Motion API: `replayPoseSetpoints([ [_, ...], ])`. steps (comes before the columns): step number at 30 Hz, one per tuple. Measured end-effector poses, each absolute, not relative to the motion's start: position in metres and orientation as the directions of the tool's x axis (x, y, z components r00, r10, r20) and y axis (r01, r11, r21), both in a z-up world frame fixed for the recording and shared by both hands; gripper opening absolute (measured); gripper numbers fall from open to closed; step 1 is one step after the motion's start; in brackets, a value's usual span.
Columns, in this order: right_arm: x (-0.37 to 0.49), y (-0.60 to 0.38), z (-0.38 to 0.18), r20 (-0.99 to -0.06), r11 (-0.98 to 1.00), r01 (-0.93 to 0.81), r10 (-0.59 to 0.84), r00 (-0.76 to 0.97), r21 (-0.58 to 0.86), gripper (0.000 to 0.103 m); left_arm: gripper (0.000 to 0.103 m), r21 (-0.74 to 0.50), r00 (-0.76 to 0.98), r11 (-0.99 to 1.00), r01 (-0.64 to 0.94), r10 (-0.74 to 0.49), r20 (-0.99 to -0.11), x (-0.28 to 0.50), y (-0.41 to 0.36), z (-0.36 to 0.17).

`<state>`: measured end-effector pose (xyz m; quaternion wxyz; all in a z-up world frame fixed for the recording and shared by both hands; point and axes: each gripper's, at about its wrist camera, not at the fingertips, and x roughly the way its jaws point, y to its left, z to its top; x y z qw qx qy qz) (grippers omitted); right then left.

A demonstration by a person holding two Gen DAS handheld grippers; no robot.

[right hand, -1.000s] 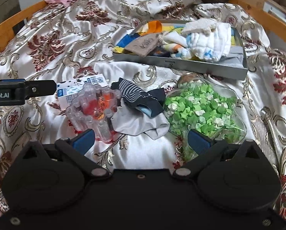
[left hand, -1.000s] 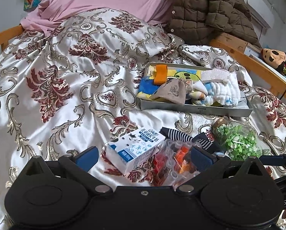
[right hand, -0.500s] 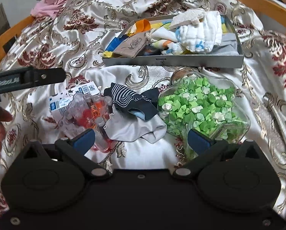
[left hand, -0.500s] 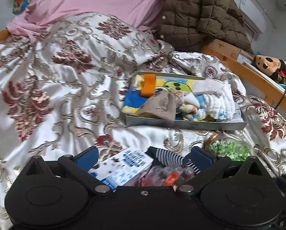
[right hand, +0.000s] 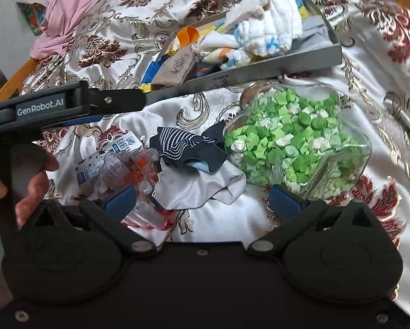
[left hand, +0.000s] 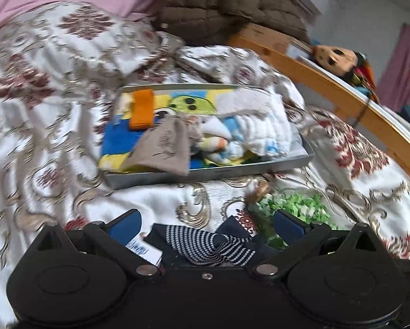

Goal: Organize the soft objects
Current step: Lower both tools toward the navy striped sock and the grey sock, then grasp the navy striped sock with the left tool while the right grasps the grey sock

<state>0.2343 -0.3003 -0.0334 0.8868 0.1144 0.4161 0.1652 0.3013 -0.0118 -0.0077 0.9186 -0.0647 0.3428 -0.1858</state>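
Observation:
A grey tray [left hand: 218,174] [right hand: 260,75] on the bed holds soft items: a white cloth bundle [left hand: 262,126] [right hand: 271,31], a brown pouch [left hand: 163,148] [right hand: 174,64] and an orange strap [left hand: 142,108]. A dark striped sock [left hand: 205,244] [right hand: 180,144] lies in front of the tray, over a pale grey cloth [right hand: 199,186]. My left gripper [left hand: 206,223] is open, directly over the striped sock. My right gripper [right hand: 202,198] is open, low over the grey cloth. In the right wrist view the left gripper [right hand: 76,104] reaches in from the left, held by a hand [right hand: 26,183].
A glass jar of green paper stars [right hand: 292,139] [left hand: 290,205] lies right of the sock. A clear plastic box with orange bits [right hand: 133,170] and a small white carton [right hand: 117,148] [left hand: 142,249] lie left. A wooden bed rail [left hand: 328,82] runs right, a brown jacket [left hand: 227,8] behind.
The left gripper has swung right and forward, from over the carton and plastic box to over the striped sock. The right gripper has moved closer to the grey cloth. Both stay open.

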Motion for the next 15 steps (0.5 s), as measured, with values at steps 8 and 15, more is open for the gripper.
replayPoseSetpoints([
  [8,0.240,-0.297,-0.038,-0.680,0.913,-0.162,0.390,0.621,0.375,0.095,0.087,-0.310,0.580,0.886,0.344,-0.460,-0.672,0.323,-0.018,-0.022],
  [15,0.248,-0.287,-0.048,-0.686,0.911,-0.140,0.388,0.616,0.389,0.086,0.080,-0.348,0.507,0.875,0.337,-0.480,-0.716,0.340,-0.023,-0.032],
])
